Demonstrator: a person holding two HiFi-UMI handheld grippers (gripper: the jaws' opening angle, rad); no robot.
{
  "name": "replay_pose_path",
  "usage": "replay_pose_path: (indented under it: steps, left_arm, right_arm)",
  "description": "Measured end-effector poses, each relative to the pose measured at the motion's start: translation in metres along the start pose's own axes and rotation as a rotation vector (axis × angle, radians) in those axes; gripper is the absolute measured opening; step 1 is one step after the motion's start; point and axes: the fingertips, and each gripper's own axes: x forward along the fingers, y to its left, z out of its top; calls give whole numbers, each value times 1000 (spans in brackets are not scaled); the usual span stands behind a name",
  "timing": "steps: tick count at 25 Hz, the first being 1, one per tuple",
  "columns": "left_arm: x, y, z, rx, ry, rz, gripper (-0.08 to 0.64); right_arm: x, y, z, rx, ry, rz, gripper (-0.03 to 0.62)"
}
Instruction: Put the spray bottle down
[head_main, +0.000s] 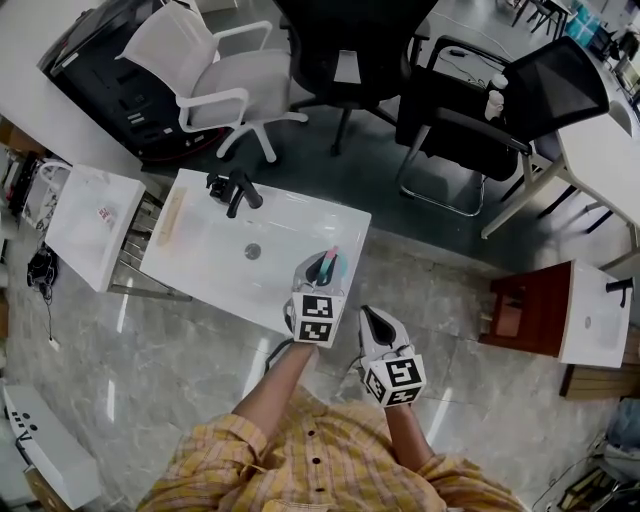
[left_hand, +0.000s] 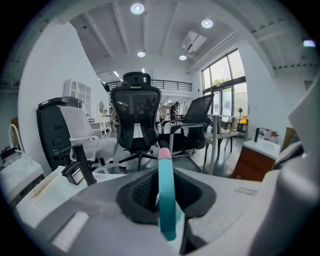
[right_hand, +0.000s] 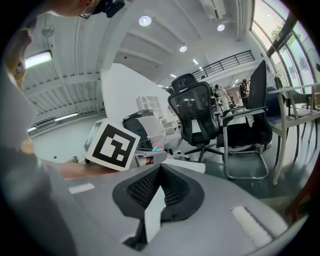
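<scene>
Head view: found the left claw (head_main: 318, 272) over the near right corner of the white counter (head_main: 215, 255), pinching a teal spray bottle (head_main: 331, 262) with a pink top. Could not tell whether the bottle touched the counter. Noted a black faucet (head_main: 238, 190) at the counter's far edge and a round drain (head_main: 253, 251) in its middle, both well apart from the bottle. Spotted the right claw (head_main: 370, 318) just beside the left one, off the counter and above the grey floor (head_main: 430, 290).

Left gripper view: saw the spray bottle (left_hand: 165, 190) standing upright between the dark pads, gripped from both sides, its pink tip rising above them. Made out the faucet (left_hand: 80, 172) to the left and a black office chair (left_hand: 136, 117) beyond.

Right gripper view: saw the right claw (right_hand: 159, 172) pressed together at the tips, with nothing between. Caught the left claw's marker cube (right_hand: 114, 145) close by on the left.
</scene>
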Motion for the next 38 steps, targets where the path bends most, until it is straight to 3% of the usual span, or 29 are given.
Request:
replay_pose_path:
  steps: [12,20,38]
  left_arm:
    - [22,-2,3,4,33,-27,69]
    - [23,0,6,2,30,-35,112]
    - [-20,3,23,-3,-20,7,132]
  right_arm:
    - [-4,-12,1,4,-12,-16,2]
    - [1,-19,28,6,-83,-26,2]
    - [-18,-25,44,-13,-119,-33,2]
